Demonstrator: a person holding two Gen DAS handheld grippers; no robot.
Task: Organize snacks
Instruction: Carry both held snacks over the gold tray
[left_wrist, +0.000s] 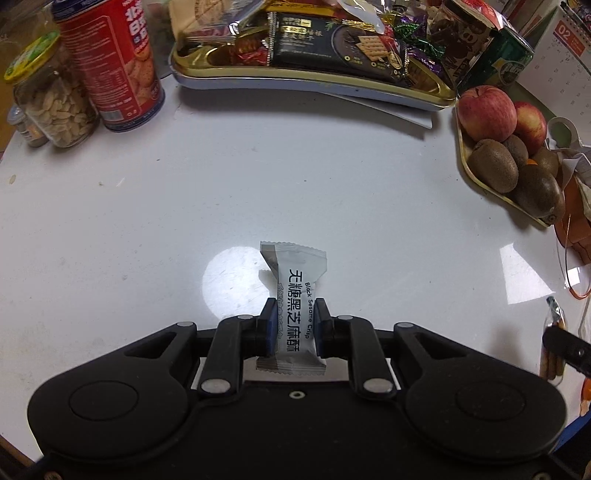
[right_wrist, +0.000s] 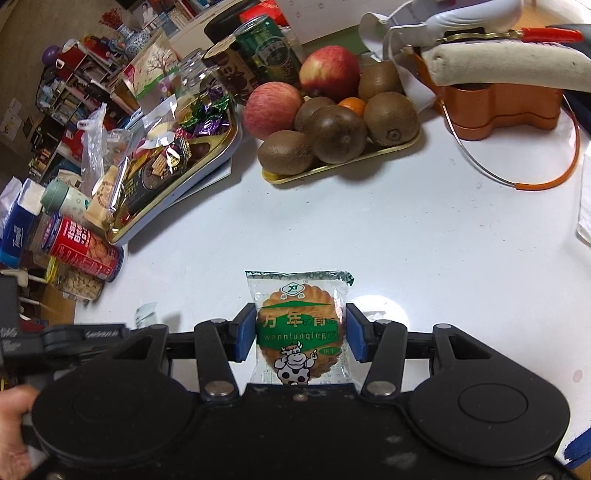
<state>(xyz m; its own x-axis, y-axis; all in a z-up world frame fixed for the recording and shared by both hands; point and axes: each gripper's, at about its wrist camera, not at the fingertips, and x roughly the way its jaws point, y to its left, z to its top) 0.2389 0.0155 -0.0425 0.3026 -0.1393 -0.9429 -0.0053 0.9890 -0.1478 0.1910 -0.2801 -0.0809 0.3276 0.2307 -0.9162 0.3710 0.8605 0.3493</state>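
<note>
two packets, each clamped between its gripper's fingers: sesame crisp (left_wrist: 293, 314), biscuit (right_wrist: 301, 332)

Table top (left_wrist: 295, 177): a smooth, glossy white surface is seen, with lamp glare mirrored in it.
Sesame crisp wrapper (left_wrist: 295, 317): matt white plastic film with crimped, serrated ends.
Biscuit packet (right_wrist: 299, 328): clear, shiny plastic film, printed green; a rough-edged biscuit is seen through it.
Gripper bodies: matt black plastic, with dull metal pins; the pads (right_wrist: 245, 332) are faced in blue.
Snack tray (left_wrist: 314, 79): polished gold-coloured metal.
Red canister (left_wrist: 110, 62): a glossy printed label is carried.
Peanut jar (left_wrist: 55, 107): clear glass or plastic, which cannot be told.
Kiwis (right_wrist: 336, 133): rough, fuzzy brown skin.
Apples (right_wrist: 273, 109): smooth, faintly shiny skin.
</note>
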